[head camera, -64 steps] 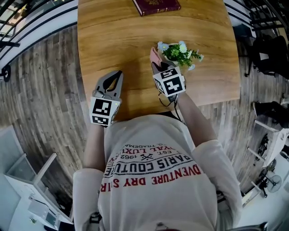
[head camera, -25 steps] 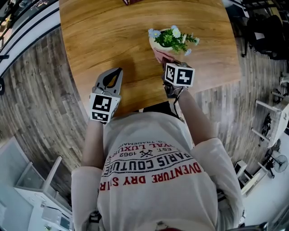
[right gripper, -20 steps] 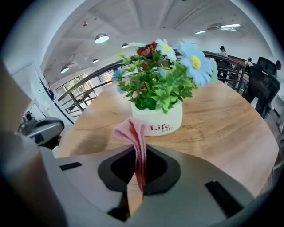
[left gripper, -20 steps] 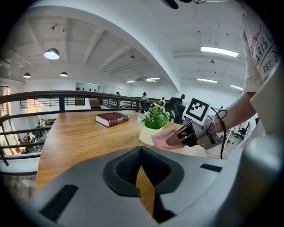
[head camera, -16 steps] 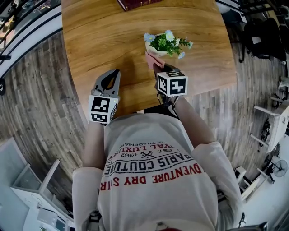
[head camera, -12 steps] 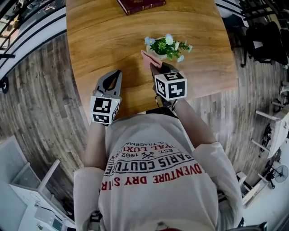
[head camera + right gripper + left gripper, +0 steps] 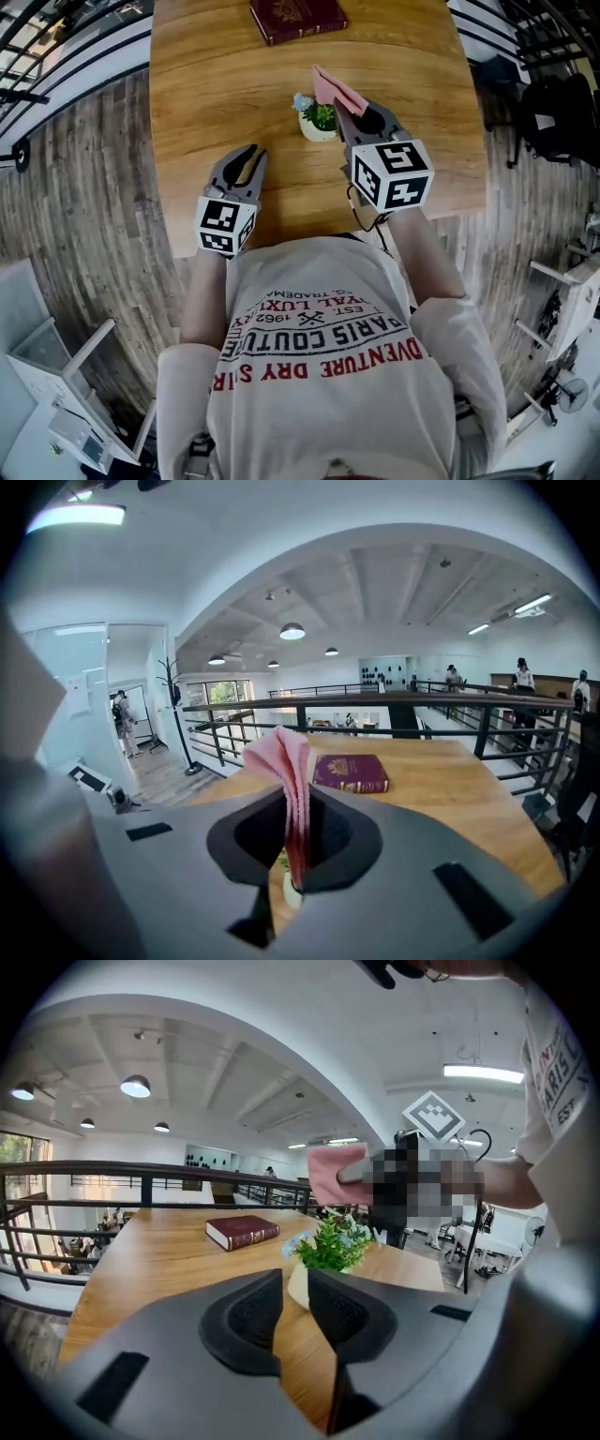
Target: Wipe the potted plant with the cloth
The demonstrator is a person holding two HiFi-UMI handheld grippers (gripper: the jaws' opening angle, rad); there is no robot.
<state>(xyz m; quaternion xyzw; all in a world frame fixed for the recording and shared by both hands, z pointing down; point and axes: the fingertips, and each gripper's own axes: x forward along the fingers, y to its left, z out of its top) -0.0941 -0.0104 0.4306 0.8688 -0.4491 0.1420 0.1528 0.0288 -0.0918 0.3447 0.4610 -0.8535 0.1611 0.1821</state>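
A small potted plant (image 7: 315, 118) with green leaves and pale flowers, in a white pot, stands on the wooden table (image 7: 225, 84). My right gripper (image 7: 348, 111) hangs just right of and above it, shut on a pink cloth (image 7: 333, 88) that sticks up from the jaws. In the right gripper view the cloth (image 7: 281, 757) runs down between the jaws of the right gripper (image 7: 297, 846). My left gripper (image 7: 252, 154) is to the plant's left, apart from it. Its jaws have just been opening; a narrow gap shows in the left gripper (image 7: 295, 1283) with nothing in it, and the plant (image 7: 330, 1244) lies beyond.
A dark red book (image 7: 298, 17) lies at the table's far side, also seen as the book (image 7: 352, 772) past the cloth. Black railings (image 7: 394, 710) run behind the table. The table's near edge (image 7: 281, 230) is close to the person's body. Wooden floor surrounds the table.
My right gripper has risen with the cloth from beside the pot to above the plant. The left gripper has moved a little toward the plant and its jaws have parted slightly.
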